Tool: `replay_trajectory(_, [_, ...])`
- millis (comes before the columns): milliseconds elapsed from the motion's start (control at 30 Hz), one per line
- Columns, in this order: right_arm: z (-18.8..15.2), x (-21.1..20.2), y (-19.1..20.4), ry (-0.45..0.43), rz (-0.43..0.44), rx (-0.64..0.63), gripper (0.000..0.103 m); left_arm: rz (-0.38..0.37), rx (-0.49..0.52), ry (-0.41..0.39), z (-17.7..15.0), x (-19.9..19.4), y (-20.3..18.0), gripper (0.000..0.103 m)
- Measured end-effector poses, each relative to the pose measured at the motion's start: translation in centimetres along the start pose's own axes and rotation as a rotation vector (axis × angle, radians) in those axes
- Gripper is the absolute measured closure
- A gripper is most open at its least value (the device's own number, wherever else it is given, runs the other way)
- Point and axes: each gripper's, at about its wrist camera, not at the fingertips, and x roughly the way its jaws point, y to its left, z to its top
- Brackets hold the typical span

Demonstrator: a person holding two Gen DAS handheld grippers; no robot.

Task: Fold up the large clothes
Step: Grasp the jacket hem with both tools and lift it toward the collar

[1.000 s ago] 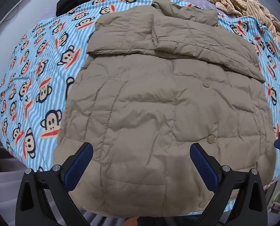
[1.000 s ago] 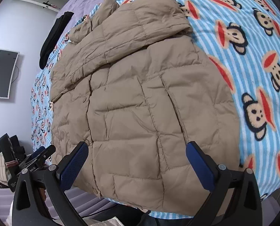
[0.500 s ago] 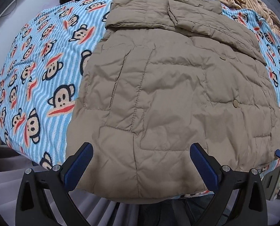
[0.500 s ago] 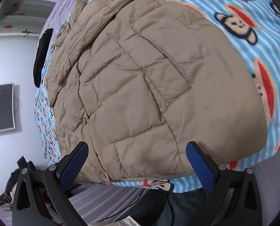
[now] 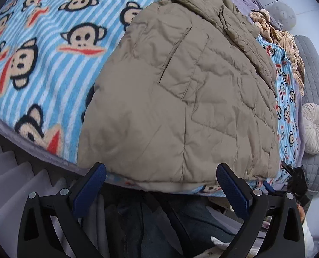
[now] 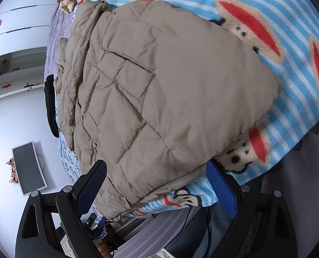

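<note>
Both grippers have dropped toward the near hem of the tan quilted jacket (image 5: 187,99) since a second ago, and each view has rolled, so the bed edge that sat level now slants across the picture. The jacket lies spread on the monkey-print blanket (image 5: 58,49), its folded sleeves and collar at the far end and its hem at the bed's near edge. The left gripper (image 5: 161,185) points steeply down with its blue pads wide apart, the hem just ahead of the pads and between their lines, nothing pinched. The right gripper (image 6: 157,185) has just been narrowing its jaws a little, yet they stand wide, straddling the jacket's near corner (image 6: 125,197); whether the pads touch the cloth cannot be told, and they do not press it. Its right-hand pad lies against the blanket edge under the hem. Below the bed edge, dark jeans (image 5: 150,225) show between the left fingers. A dark monitor (image 6: 28,167) hangs on the wall in the right view.
</note>
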Motion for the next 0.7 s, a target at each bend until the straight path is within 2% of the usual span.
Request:
replay_trajectory(100, [-0.2,0.2,-1.2,0.005,0.006,0.037,0.008,-0.073,-0.056,0.073,-0.7,1.8,1.1,0.0])
replay_trajectory(167, [-0.2,0.7,-1.6,0.01,0.016,0.061,0.008,-0.102,-0.088,0.088,-0.8,3.1,1.2,0.0])
replay_trajectory(300, [0.3,1.5,-2.0,0.012,0.045,0.082,0.008,-0.167,-0.099,0.072,-0.5,4.7,-0.1,0.0])
replay_trajectory(467, [1.0,2.9,-2.3,0.01,0.075,0.123,0.008,-0.178,-0.088,0.043,0.7,4.9,-1.7,0.001])
replay_trajectory(500, [1.0,3.1,-2.3,0.008,0.083,0.134,0.008,-0.178,-0.087,0.03,0.9,4.7,-1.9,0.01])
replay_trajectory(533, [1.0,3.3,-2.2,0.006,0.097,0.145,0.008,-0.186,-0.082,0.027,1.2,4.5,-2.2,0.027])
replay_trajectory(567, [1.0,3.4,-2.1,0.003,0.117,0.155,0.009,-0.202,-0.079,0.036,1.6,4.2,-2.1,0.037])
replay_trajectory(600, [1.0,3.3,-2.1,0.0,0.139,0.162,0.012,-0.213,-0.075,0.046,1.8,4.2,-2.3,0.061])
replay_trajectory(633, [0.9,3.3,-2.2,-0.003,0.161,0.166,0.026,-0.216,-0.065,0.055,2.1,4.2,-2.6,0.084])
replay_trajectory(667, [0.9,3.2,-2.1,-0.007,0.173,0.169,0.035,-0.209,-0.054,0.054,2.2,3.9,-2.7,0.086])
replay_trajectory(700, [0.9,3.1,-2.0,-0.012,0.177,0.171,0.053,-0.197,-0.037,0.041,2.3,3.5,-3.1,0.086])
